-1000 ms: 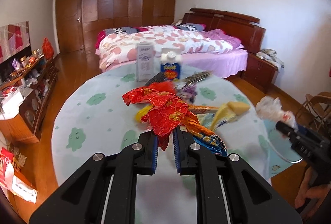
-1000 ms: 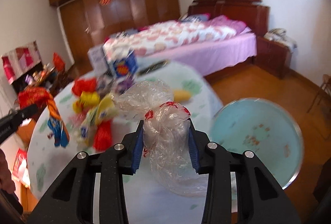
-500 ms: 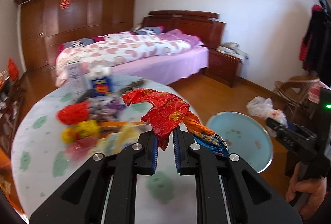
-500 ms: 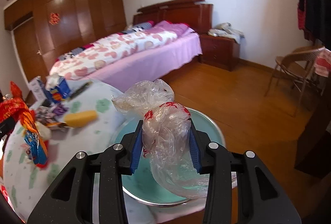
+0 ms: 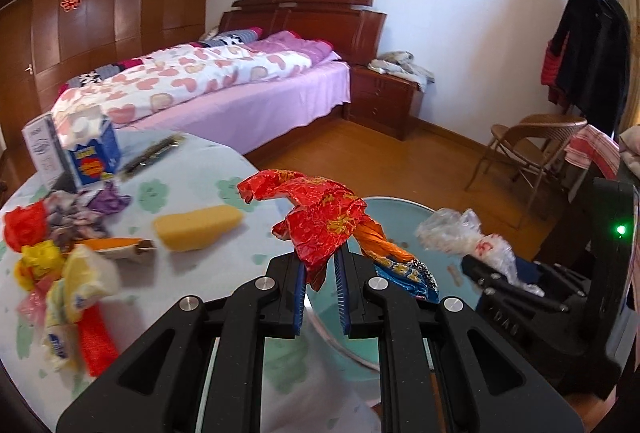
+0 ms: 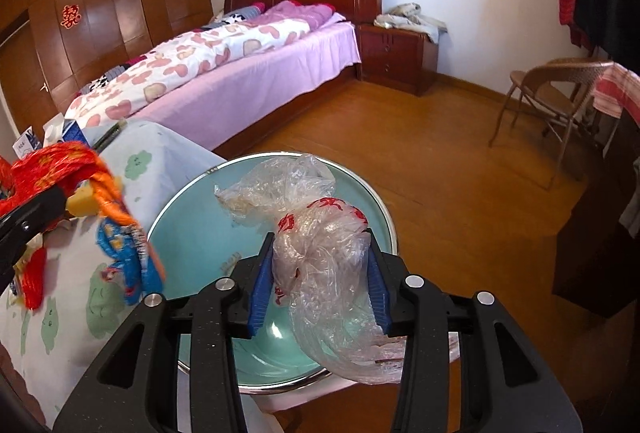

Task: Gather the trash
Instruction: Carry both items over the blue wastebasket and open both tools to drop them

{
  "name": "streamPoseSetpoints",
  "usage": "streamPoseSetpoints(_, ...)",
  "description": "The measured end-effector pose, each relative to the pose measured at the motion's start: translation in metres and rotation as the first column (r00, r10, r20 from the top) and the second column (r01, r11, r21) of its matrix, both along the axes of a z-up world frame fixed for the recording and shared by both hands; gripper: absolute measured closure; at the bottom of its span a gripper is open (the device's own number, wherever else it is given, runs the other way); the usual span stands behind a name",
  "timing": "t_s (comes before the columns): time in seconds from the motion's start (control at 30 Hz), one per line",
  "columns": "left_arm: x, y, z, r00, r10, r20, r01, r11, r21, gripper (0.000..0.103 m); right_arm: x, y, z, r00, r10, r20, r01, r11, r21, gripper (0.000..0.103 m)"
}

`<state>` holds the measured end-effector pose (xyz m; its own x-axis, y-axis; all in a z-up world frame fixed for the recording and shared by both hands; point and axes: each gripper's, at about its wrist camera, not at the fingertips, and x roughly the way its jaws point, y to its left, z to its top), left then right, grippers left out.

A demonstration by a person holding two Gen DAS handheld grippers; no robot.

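My left gripper (image 5: 320, 273) is shut on a crumpled red foil wrapper (image 5: 320, 217) with orange and blue wrappers hanging from it, held at the table's right edge over the rim of a teal basin (image 5: 400, 209). My right gripper (image 6: 318, 273) is shut on a clear plastic bag (image 6: 320, 245) with red print, held above the teal basin (image 6: 192, 233). The left gripper's wrapper bundle also shows in the right wrist view (image 6: 60, 161), left of the basin. The right gripper and its bag show in the left wrist view (image 5: 468, 241).
The round table with a cloud-print cloth (image 5: 192, 189) holds a yellow sponge (image 5: 198, 225), a blue milk carton (image 5: 90, 149), a white box (image 5: 40, 149) and several loose wrappers (image 5: 52, 257). A bed (image 6: 240, 61), a nightstand (image 6: 396, 53) and a folding chair (image 6: 560, 93) stand on the wooden floor.
Both grippers have swung right from over the table to the teal basin beside it, each still holding its trash. The basin now lies under the right gripper.
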<state>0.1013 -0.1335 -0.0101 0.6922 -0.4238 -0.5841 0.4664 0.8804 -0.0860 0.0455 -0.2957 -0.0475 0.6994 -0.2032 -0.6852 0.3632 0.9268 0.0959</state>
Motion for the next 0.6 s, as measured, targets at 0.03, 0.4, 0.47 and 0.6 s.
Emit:
streamPoseSetpoints(0.03,0.001,-0.005,-0.002,1.000,-0.004,-0.005,0.004,1.000,0.007,0.087,0.000,-0.002,-0.001,1.000,-0.004,-0.003,0.004,1.000,0.007,0.058)
streamPoseSetpoints(0.4,0.003,-0.009,-0.004,1.000,0.028,0.003,-0.028,0.998,0.059,0.036,-0.012,-0.010,0.015,0.995,-0.071,0.066,0.068,0.997,0.041,0.040)
streamPoseSetpoints(0.47,0.004,-0.005,-0.003,0.999,0.043,0.004,-0.044,0.997,0.058,0.030,-0.013,-0.010,0.018,0.994,-0.073,0.076,0.070,0.997,0.040,0.036)
streamPoseSetpoints(0.6,0.003,0.004,-0.001,0.997,0.072,0.007,-0.072,0.995,0.066,0.026,-0.014,-0.006,0.021,0.993,-0.075,0.087,0.073,0.997,0.030,0.032)
